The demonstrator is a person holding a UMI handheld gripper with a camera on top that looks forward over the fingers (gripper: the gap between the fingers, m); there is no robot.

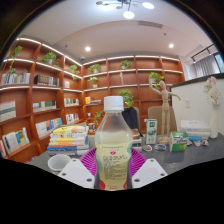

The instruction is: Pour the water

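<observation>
A clear plastic bottle [113,140] with a white cap and a white printed label, filled with pale yellowish liquid, stands upright between my fingers. My gripper [112,163] is shut on the bottle, both magenta pads [90,160] pressing its lower sides. The bottle is lifted above the grey table [200,158]. A white cup or bowl [59,162] sits on the table just left of the left finger.
Small boxes and packets [178,143] lie on the table to the right, with a green-and-white carton [151,131] behind them. A stack of books [67,137] is at the left. Wooden bookshelves [40,95] line the far walls.
</observation>
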